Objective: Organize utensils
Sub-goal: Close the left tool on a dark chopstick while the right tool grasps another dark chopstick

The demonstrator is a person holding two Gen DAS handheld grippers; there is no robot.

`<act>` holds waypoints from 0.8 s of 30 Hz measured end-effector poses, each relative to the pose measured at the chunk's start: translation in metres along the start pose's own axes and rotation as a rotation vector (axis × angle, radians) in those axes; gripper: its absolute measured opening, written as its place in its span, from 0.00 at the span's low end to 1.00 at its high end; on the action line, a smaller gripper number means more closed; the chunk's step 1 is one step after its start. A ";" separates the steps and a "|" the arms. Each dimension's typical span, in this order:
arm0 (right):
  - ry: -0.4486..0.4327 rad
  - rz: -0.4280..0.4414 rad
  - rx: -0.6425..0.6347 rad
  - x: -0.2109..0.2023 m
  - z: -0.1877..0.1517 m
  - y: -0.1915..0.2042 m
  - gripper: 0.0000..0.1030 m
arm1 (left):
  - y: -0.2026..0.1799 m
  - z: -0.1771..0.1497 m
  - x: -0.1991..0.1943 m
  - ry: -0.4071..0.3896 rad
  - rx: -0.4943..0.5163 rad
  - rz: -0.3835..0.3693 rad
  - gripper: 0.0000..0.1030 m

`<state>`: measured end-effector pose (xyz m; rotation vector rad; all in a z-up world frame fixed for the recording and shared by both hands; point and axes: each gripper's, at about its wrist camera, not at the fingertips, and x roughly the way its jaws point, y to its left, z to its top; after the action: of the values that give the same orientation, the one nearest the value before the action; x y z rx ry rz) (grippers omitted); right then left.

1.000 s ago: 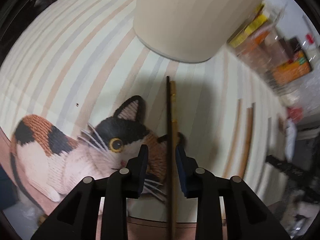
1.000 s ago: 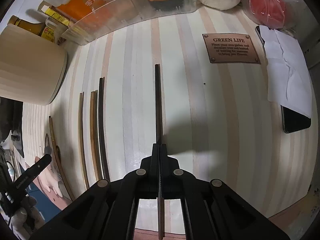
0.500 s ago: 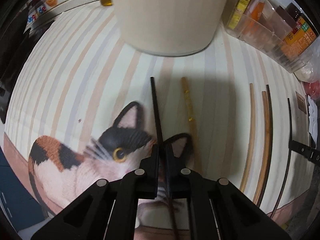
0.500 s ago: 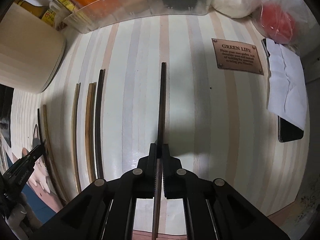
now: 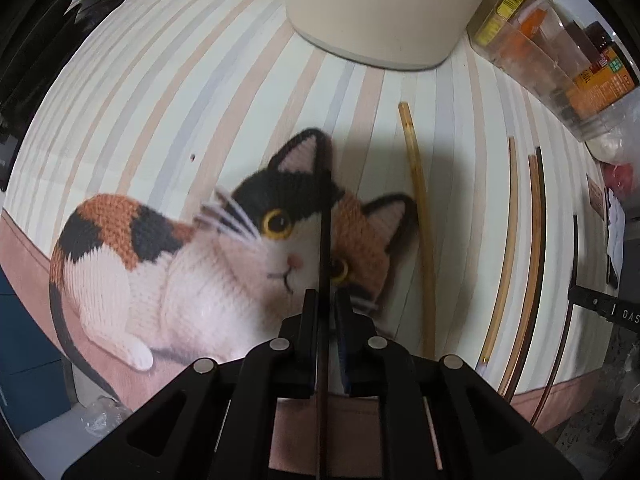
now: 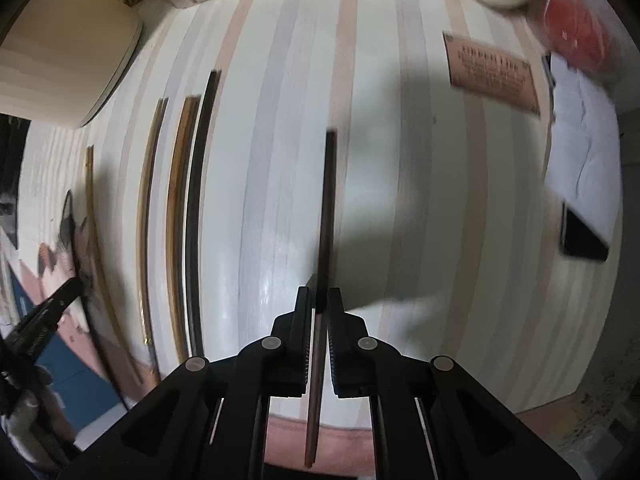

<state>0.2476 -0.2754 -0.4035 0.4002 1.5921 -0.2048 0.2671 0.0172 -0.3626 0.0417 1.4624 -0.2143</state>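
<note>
My left gripper (image 5: 326,294) points down over the knitted cat picture (image 5: 180,280). A thin dark chopstick (image 5: 323,232) runs between its jaws, which are opening, and a slit of light shows at the right pad. A yellow chopstick (image 5: 420,208) lies apart to its right. My right gripper (image 6: 319,290) hangs over the striped cloth (image 6: 420,200) with a dark brown chopstick (image 6: 328,200) between its jaws. These are opening too, and a narrow gap shows at the left pad. Three more chopsticks (image 6: 176,220) lie side by side to the left.
A tall cream container (image 5: 380,8) stands at the back, with a clear bin of packets (image 5: 560,60) beside it. At the right of the cloth are a brown plaque (image 6: 492,72), a sheet of paper (image 6: 580,140), a phone (image 6: 580,236) and a red bag (image 6: 576,28).
The left jaws closed around the dark chopstick, carried it left off the yellow one and over the cat, then parted slightly. The right jaws loosened a little around their chopstick.
</note>
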 end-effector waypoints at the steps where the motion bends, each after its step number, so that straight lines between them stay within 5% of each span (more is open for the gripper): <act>1: -0.008 -0.011 0.000 0.000 0.003 0.002 0.08 | 0.001 0.005 0.000 -0.006 0.006 0.004 0.08; 24: -0.046 -0.138 -0.027 -0.003 0.024 0.040 0.05 | -0.055 0.063 0.022 -0.061 0.081 0.073 0.02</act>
<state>0.2852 -0.2485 -0.3974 0.2625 1.5764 -0.2957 0.3214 -0.0488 -0.3716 0.1530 1.3886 -0.2129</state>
